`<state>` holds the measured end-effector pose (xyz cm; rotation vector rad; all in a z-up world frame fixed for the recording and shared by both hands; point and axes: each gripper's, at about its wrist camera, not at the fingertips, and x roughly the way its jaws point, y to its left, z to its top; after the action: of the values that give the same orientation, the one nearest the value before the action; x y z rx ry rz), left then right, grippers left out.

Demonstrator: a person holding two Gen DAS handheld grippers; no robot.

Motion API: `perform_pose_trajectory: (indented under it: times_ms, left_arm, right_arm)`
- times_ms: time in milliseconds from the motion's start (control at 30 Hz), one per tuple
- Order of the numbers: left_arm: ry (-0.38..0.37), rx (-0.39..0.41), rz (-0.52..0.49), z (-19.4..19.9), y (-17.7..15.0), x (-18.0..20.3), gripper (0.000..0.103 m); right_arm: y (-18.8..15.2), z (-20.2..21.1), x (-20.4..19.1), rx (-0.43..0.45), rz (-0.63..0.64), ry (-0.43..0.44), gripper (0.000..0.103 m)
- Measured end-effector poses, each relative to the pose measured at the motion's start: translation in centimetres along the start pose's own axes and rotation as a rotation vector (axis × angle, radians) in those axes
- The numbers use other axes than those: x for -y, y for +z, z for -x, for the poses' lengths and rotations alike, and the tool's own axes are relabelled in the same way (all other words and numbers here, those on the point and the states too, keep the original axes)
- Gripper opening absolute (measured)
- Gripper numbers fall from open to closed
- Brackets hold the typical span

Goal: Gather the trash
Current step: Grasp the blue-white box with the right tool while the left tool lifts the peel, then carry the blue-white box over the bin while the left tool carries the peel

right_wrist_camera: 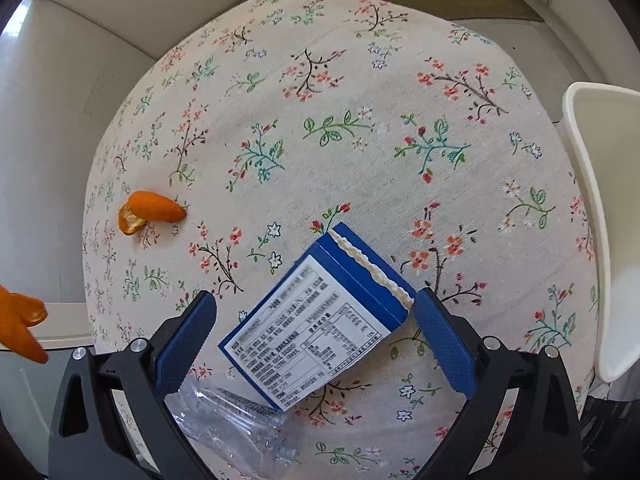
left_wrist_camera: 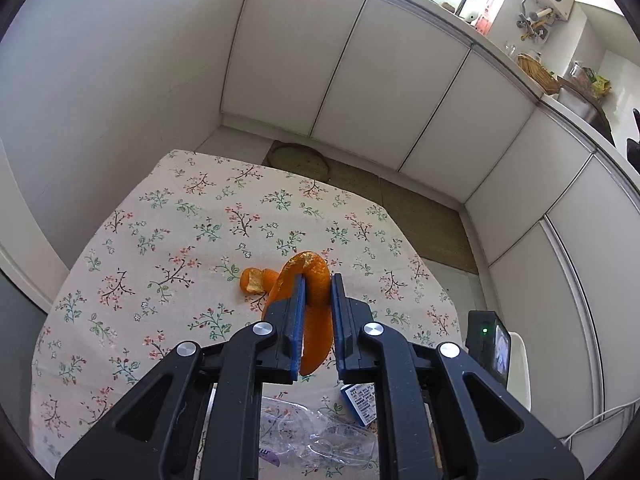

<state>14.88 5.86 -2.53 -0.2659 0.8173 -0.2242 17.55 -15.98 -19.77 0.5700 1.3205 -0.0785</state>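
While the left gripper (left_wrist_camera: 318, 292) pinches a long curl of orange peel (left_wrist_camera: 316, 276) tight above the flowered tablecloth (left_wrist_camera: 160, 240), a smaller peel piece (left_wrist_camera: 256, 280) lies on the cloth. The right gripper (right_wrist_camera: 316, 336) is wide open and holds nothing. A blue carton (right_wrist_camera: 312, 332) lies flat between its fingers, beside crinkled clear plastic (right_wrist_camera: 240, 428).

A long orange peel strip (left_wrist_camera: 316, 280) hangs lifted; a smaller peel (right_wrist_camera: 154, 210), blue carton (right_wrist_camera: 316, 328) and crumpled clear plastic (right_wrist_camera: 240, 428) lie on the cloth.
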Motion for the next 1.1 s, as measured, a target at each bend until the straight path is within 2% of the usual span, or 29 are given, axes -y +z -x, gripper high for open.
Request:
perform_pose_trajectory:
  times_ms: [67,133,167,200,233,300,433,667,867,1100]
  left_arm:
    - [0.007,-0.002,0.0,-0.1,0.0,-0.3,0.012]
    - [0.013,-0.008,0.007,-0.1,-0.1,-0.8,0.012]
    - [0.016,-0.011,0.013,-0.2,-0.2,-1.0,0.012]
    - [0.02,-0.013,0.021,-0.3,-0.2,-1.3,0.012]
    - [0.023,-0.014,0.025,-0.3,-0.2,-1.6,0.012]
    - [0.032,-0.015,0.036,-0.3,-0.3,-2.1,0.012]
    - [0.044,-0.011,0.054,-0.1,-0.3,-2.8,0.012]
    - [0.032,0.028,0.069,1.0,0.5,-2.5,0.012]
    - [0.011,0.061,0.048,1.8,1.0,-0.7,0.012]
    - [-0.026,0.095,0.025,2.5,1.4,1.8,0.012]
  right_arm:
    - [-0.2,-0.4,-0.3,0.022,0.012,-0.026,0.097]
    - [-0.3,-0.4,-0.7,0.052,0.034,-0.035,0.092]
    - [-0.1,-0.5,-0.9,0.061,0.042,-0.044,0.086]
    - [-0.1,-0.4,-1.0,0.074,0.048,-0.047,0.072]
    - [-0.1,-0.2,-1.1,0.091,0.059,-0.053,0.065]
    - [0.2,-0.2,-1.0,0.084,0.058,-0.008,0.062]
    - [0.4,0.6,-1.3,0.1,0.073,0.054,0.06]
    - [0.2,6.8,-3.3,0.281,0.178,0.082,0.06]
    - [0.3,11.8,-3.0,0.43,0.213,0.067,0.06]
    - [-0.2,16.7,-1.2,0.595,0.231,-0.002,0.06]
